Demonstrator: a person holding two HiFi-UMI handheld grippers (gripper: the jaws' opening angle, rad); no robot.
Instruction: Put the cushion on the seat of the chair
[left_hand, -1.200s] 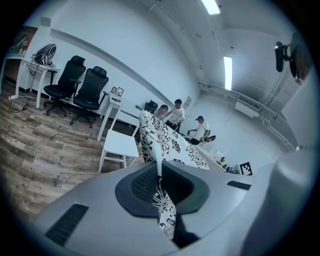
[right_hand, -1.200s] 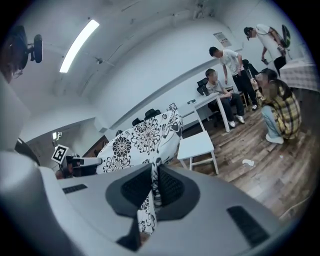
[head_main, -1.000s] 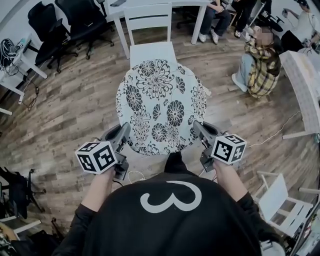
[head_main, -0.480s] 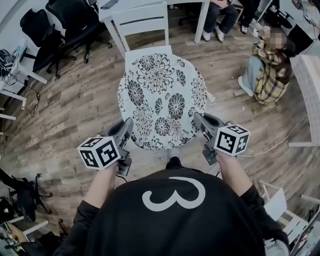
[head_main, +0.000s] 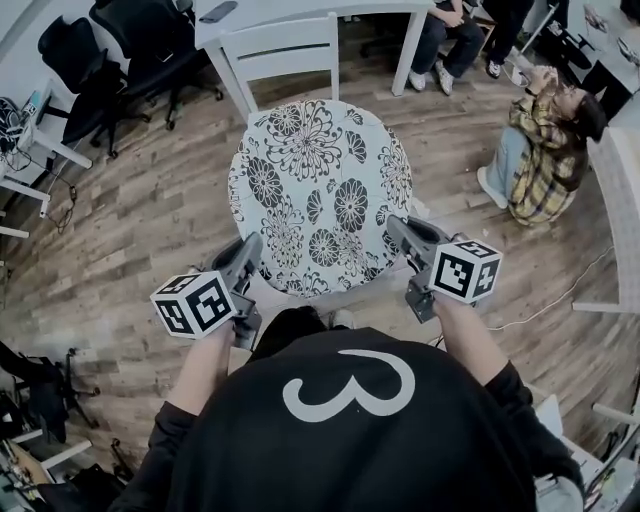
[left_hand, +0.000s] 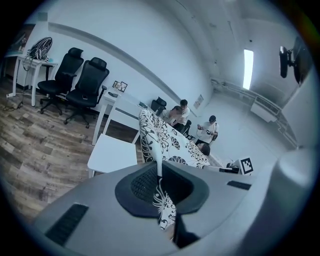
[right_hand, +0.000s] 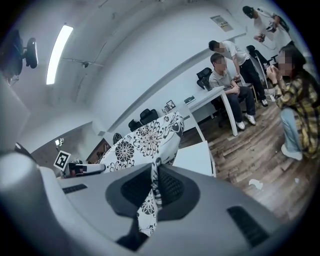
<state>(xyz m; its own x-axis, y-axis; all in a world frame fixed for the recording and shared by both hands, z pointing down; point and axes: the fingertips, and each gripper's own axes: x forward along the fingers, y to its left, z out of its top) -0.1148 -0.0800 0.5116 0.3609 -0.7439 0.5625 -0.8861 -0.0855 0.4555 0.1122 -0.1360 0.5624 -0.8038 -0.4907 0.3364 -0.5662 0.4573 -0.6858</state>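
Note:
A round white cushion (head_main: 318, 195) with black flower print hangs flat in the air over the white chair (head_main: 283, 50), hiding most of its seat. My left gripper (head_main: 252, 247) is shut on the cushion's near left edge and my right gripper (head_main: 396, 232) is shut on its near right edge. In the left gripper view the cushion (left_hand: 165, 145) runs pinched between the pads, with the chair seat (left_hand: 112, 154) below and left of it. In the right gripper view the cushion (right_hand: 145, 142) rises from the jaws, with the white seat (right_hand: 196, 156) just beyond.
Black office chairs (head_main: 120, 50) stand at the back left beside a white desk (head_main: 30, 150). A person in a plaid shirt (head_main: 545, 150) crouches on the wooden floor at the right, and others sit at a white table (head_main: 300, 10) behind the chair.
The cushion and both grippers have moved forward toward the chair, so the cushion now covers almost all of the seat that showed earlier.

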